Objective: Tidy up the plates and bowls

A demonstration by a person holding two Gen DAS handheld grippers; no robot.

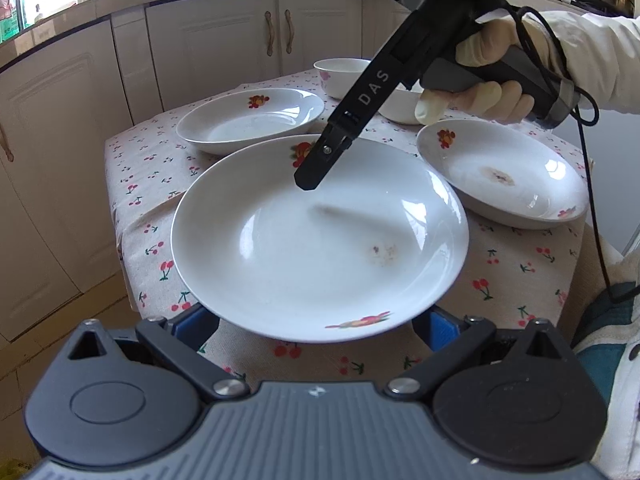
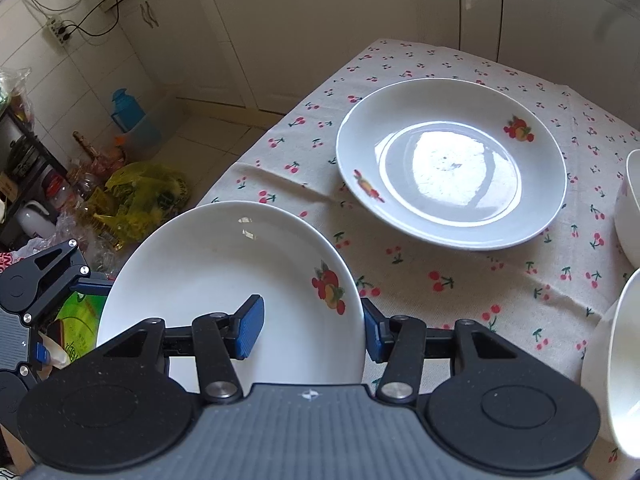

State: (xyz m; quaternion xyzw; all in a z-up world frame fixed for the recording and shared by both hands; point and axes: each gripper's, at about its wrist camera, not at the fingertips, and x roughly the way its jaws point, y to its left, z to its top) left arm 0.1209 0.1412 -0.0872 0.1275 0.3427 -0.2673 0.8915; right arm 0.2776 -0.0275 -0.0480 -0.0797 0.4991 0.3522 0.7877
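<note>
**Barely begun: one plate lifted, nothing stacked**

Left gripper [image 1: 316,326] spreads its fingers beneath the held plate [image 1: 320,248]; I cannot tell whether it grips. Right gripper [image 2: 312,332] clamps that plate's rim. Beyond its fingers sit second plate [image 1: 248,120], first bowl [image 1: 340,76], second bowl [image 1: 400,108] and third plate [image 1: 500,172], unstacked.

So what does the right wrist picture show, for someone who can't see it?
A white plate with a fruit picture sits between the two blue pads of the right claw, one pad inside the dish, one outside its rim. Beyond it, a second fruit-patterned plate rests on a cherry-print tablecloth.
</note>
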